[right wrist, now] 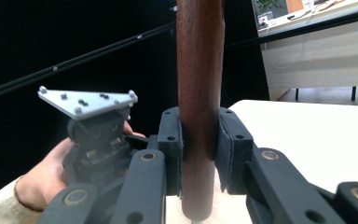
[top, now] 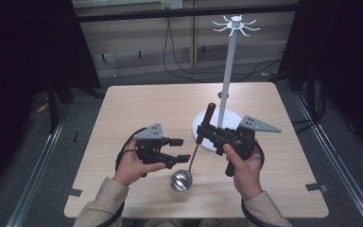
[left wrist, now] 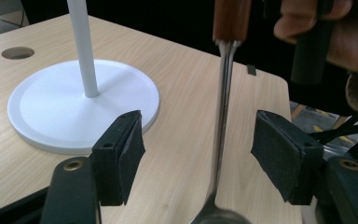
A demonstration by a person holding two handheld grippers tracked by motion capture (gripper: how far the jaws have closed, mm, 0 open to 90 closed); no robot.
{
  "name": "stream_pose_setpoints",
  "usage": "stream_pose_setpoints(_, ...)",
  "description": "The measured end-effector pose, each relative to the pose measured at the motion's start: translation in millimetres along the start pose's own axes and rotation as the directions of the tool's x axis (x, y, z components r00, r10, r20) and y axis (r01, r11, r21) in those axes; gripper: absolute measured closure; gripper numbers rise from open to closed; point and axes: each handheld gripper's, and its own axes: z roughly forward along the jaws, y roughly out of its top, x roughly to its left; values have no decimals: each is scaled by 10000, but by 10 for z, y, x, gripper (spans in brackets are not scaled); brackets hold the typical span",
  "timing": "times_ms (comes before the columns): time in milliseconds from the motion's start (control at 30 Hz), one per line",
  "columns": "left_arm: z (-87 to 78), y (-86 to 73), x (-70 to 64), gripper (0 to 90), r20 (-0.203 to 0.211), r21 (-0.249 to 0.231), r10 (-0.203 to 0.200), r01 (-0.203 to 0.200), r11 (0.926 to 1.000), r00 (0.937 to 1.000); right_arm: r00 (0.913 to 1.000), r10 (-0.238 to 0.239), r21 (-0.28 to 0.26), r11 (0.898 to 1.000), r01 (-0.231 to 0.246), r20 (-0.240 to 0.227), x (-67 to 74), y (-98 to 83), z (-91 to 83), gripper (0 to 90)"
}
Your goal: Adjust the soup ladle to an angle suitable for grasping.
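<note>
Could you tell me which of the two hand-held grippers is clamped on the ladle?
The right hand-held gripper: its pads squeeze the brown wooden-handled steel ladle; the left hand-held gripper stands open around the shaft.

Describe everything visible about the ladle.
The ladle has a round, shiny metal bowl, a thin metal shaft and a dark brown wooden handle. It stands almost upright, bowl down near the table's front edge, beside the white stand's base. The right tongs are shut on the wooden handle; the left tongs stand open either side of the shaft, pads clear of it.
</note>
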Motion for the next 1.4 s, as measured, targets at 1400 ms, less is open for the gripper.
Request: stream_pose_setpoints(1400, -45, -411, 33, 48, -1379, -226, -653, 627, 9978, 9883, 9696, -2447, 794, 9665, 2440, -9, -255, 971, -78, 743)
